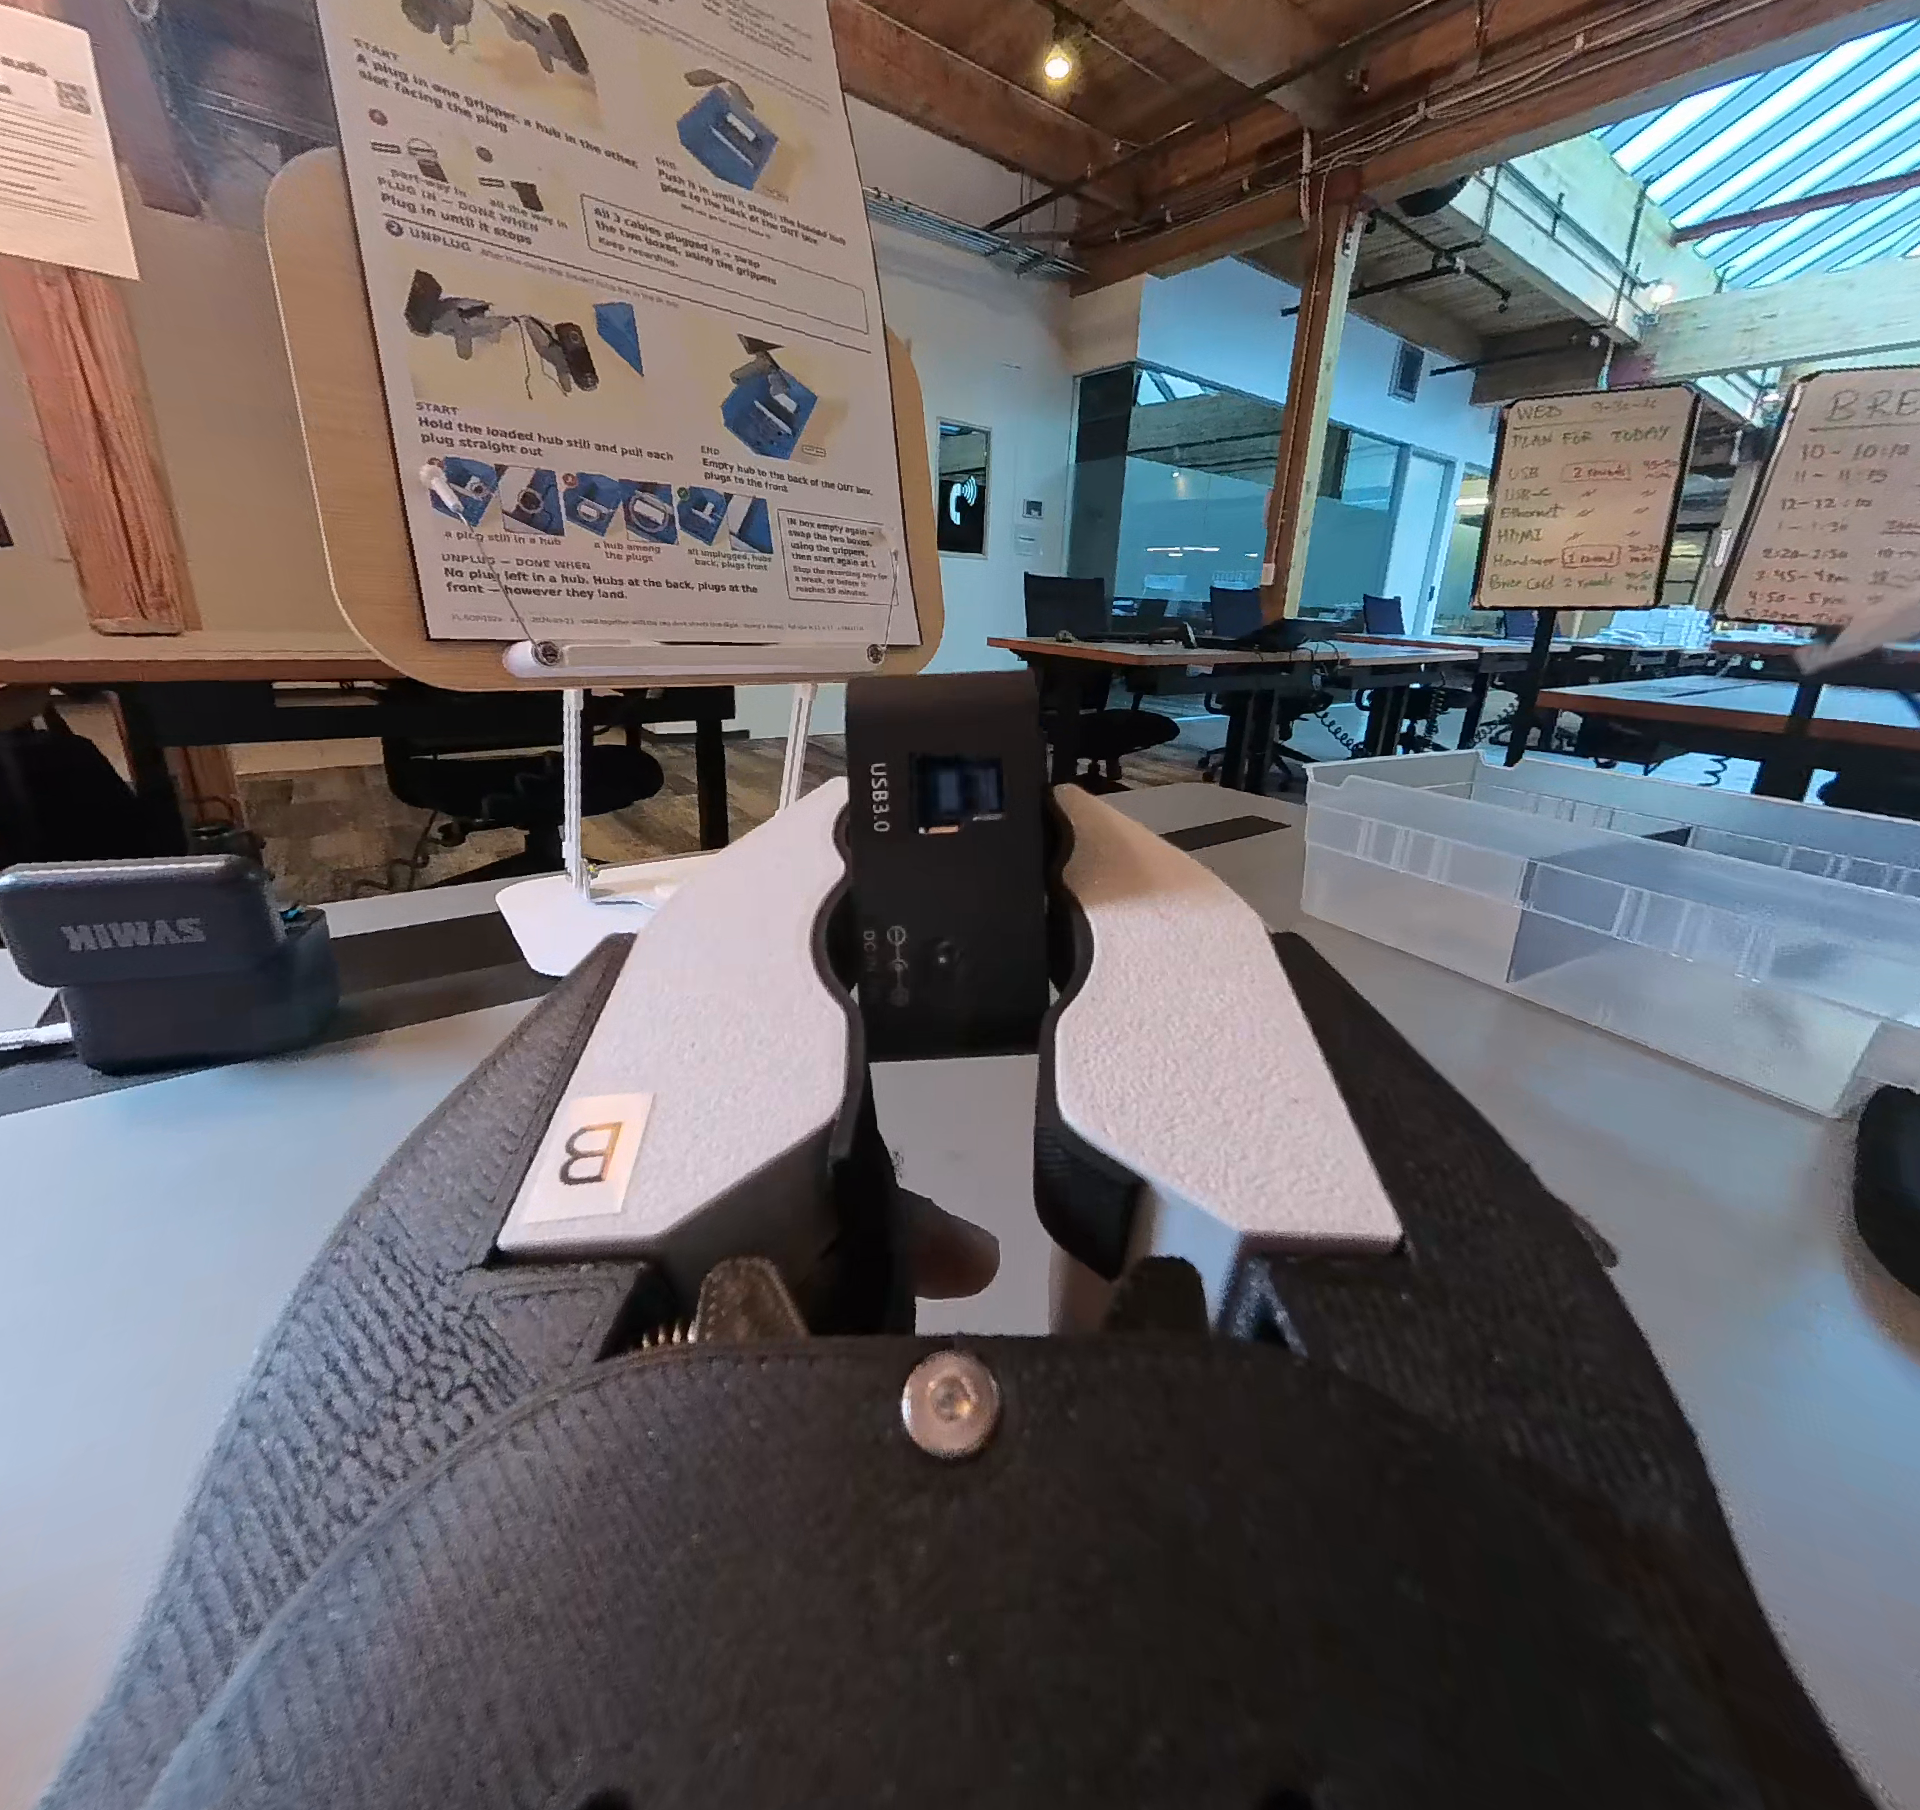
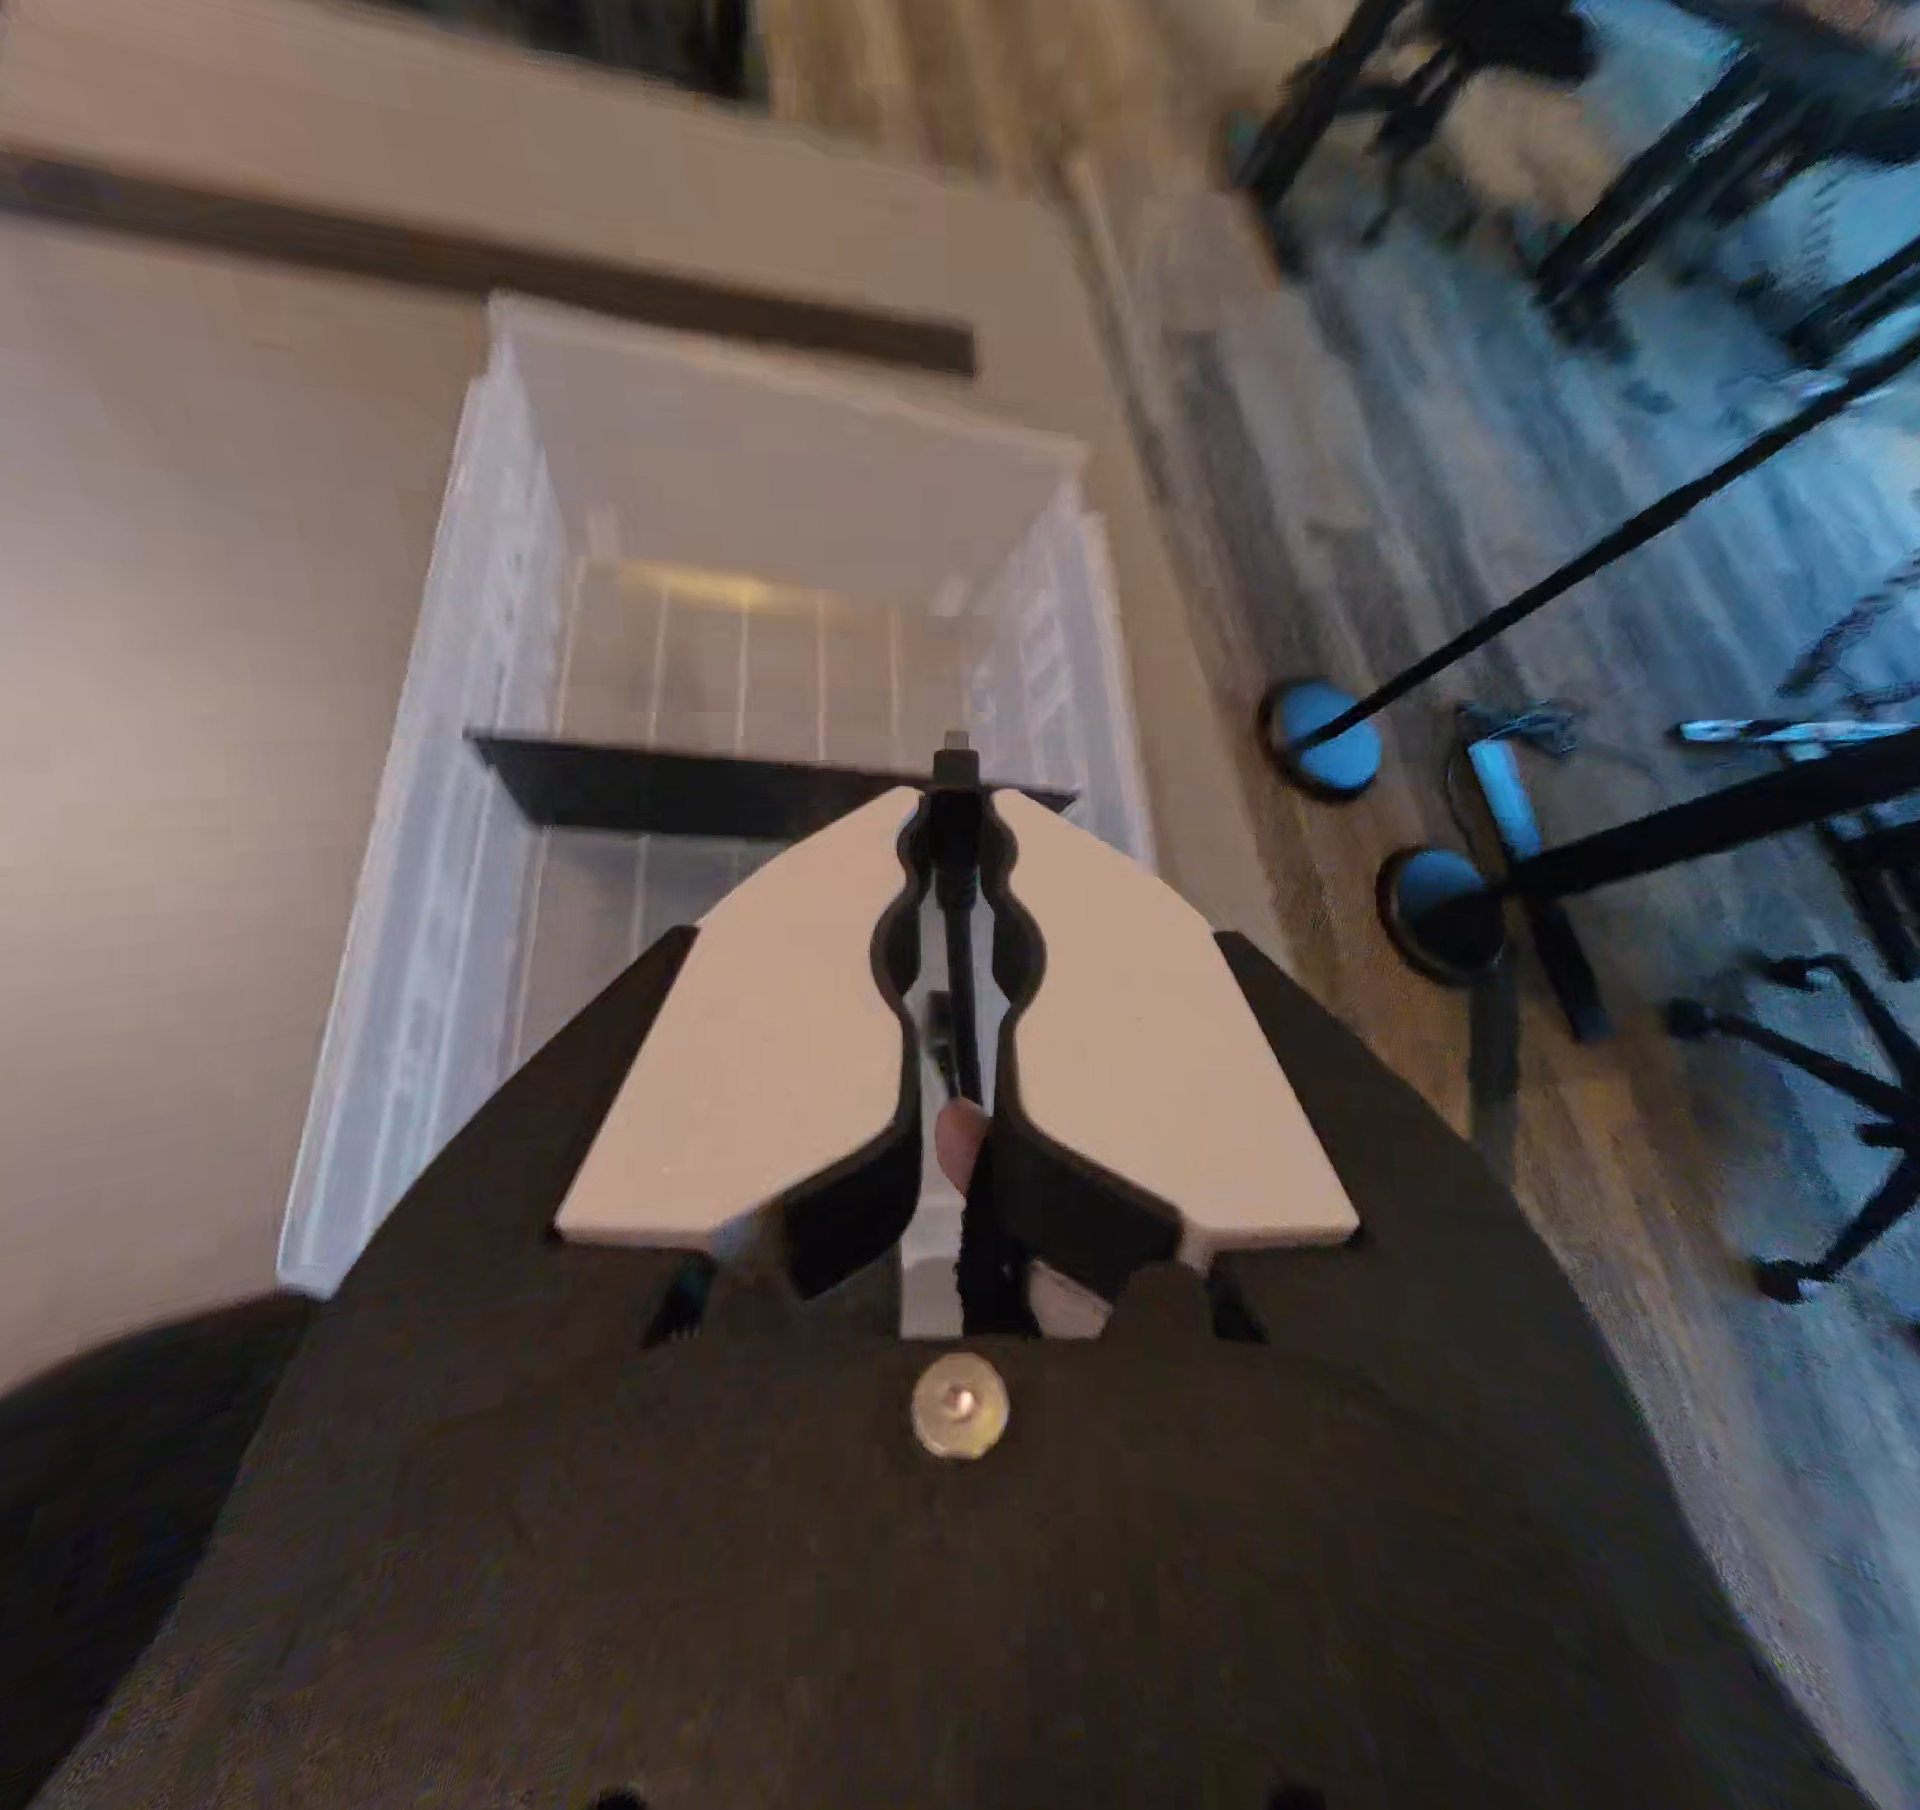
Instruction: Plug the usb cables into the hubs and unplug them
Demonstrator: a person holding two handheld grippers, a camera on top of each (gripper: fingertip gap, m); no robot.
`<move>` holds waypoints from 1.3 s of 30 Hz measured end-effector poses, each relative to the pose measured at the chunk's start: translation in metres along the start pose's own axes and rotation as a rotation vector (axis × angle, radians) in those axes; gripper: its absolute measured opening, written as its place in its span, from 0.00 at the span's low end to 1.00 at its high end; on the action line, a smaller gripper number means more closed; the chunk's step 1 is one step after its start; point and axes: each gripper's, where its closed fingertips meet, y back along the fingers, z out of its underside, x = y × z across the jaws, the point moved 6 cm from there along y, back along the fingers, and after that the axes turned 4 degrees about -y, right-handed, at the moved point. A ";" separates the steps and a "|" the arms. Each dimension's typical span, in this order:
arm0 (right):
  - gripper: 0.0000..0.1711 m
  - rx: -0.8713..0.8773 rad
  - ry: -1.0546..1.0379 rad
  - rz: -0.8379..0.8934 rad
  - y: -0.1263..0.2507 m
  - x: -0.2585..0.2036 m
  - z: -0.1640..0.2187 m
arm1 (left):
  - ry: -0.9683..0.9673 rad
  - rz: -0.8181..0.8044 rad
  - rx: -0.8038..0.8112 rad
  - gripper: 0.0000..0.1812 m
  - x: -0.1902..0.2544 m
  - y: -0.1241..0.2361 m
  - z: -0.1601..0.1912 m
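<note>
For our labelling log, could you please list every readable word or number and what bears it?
I cannot quote writing; these bear it:
Black hub, in left gripper: white print.
Sticker on its finger.
Instruction sheet.
Two whiteboards: handwriting.
Dark case: raised brand.
Right gripper, USB cable: none.

Grey table (image 1: 260, 1241): clear divided bin (image 1: 1621, 887), dark case (image 1: 156, 960), white stand base (image 1: 582, 913).

Printed text and photos cover a white instruction sheet (image 1: 623, 285) on a stand, upper left of the left wrist view. The black hub (image 1: 940, 867) at centre bears white port markings. A white sticker (image 1: 587, 1152) with one letter sits on the left-hand finger (image 1: 727, 981). A dark case (image 1: 156, 929) at left carries a raised brand. Two whiteboards (image 1: 1584, 498) at right hold handwritten schedules. In the blurred right wrist view, nothing on the cable (image 2: 961, 929) is readable.
</note>
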 end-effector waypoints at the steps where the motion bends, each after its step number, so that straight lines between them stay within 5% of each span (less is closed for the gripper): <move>1: 0.06 -0.068 0.015 -0.066 -0.011 -0.007 0.008 | -0.005 -0.001 -0.002 0.17 0.000 0.000 0.000; 6: 0.13 -0.401 0.024 -0.451 -0.049 -0.050 0.041 | -0.005 0.000 -0.005 0.17 0.000 0.000 0.000; 10: 0.30 -0.380 0.046 -0.519 -0.050 -0.063 0.032 | 0.021 0.005 -0.003 0.17 -0.001 0.000 0.000; 13: 0.33 -0.200 0.071 -0.454 -0.037 -0.063 0.005 | 0.047 0.028 0.000 0.17 0.000 0.000 0.001; 17: 0.36 0.259 0.133 -0.471 0.008 -0.086 -0.054 | 0.155 0.135 0.062 0.16 0.003 0.000 -0.003; 22: 0.41 0.794 0.136 -0.778 0.077 -0.154 -0.108 | 0.396 0.383 0.223 0.17 0.010 0.006 -0.019; 25: 0.56 0.960 0.202 -1.103 0.104 -0.213 -0.113 | 0.489 0.528 0.336 0.17 0.016 0.013 -0.032; 30: 0.74 0.740 0.277 -1.655 0.114 -0.320 -0.090 | 0.587 0.616 0.468 0.17 0.016 0.021 -0.046; 34: 0.74 0.515 0.291 -1.804 0.114 -0.394 -0.064 | 0.590 0.552 0.477 0.17 0.008 0.020 -0.045; 37: 0.62 0.495 0.295 -1.771 0.115 -0.425 -0.054 | 0.576 0.519 0.459 0.16 0.005 0.018 -0.042; 39: 0.44 0.482 0.298 -1.752 0.113 -0.433 -0.051 | 0.586 0.516 0.448 0.17 0.005 0.017 -0.040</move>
